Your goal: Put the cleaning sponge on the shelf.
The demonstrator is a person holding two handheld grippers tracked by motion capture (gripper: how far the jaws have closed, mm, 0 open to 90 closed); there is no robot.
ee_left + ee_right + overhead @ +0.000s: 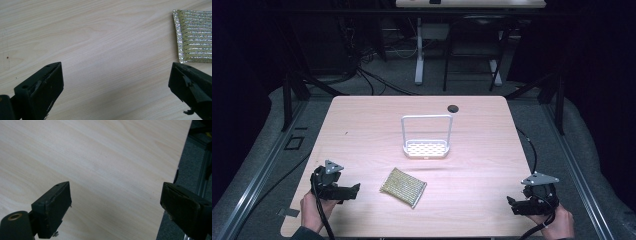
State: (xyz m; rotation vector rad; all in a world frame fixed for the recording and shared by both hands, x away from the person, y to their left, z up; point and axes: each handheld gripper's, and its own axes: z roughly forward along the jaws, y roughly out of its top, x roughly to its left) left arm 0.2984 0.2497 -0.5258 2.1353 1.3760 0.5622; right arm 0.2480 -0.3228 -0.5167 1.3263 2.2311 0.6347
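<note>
Two grippers, my left gripper [353,190] and right gripper [512,205], rest low at the table's [362,125] near corners, fingers spread wide and gripping nothing. Between them lies the scouring pad [403,187], nearer my left, so that side should reach it easily; the white rack [426,148] waits just beyond.

Scouring pad [193,36]: cut off by the right edge of the left gripper view. Small dark round item [453,108] at the bench's [362,135] far edge: too small to identify. Both hands: cropped by the high view's bottom edge.

1. You work at a pale wooden table [362,125].
2. A white wire rack [427,147] stands near its middle.
3. A gold scouring pad [403,187] lies flat, nearer you than the rack.
4. A small black disc [453,108] sits beyond the rack.
</note>
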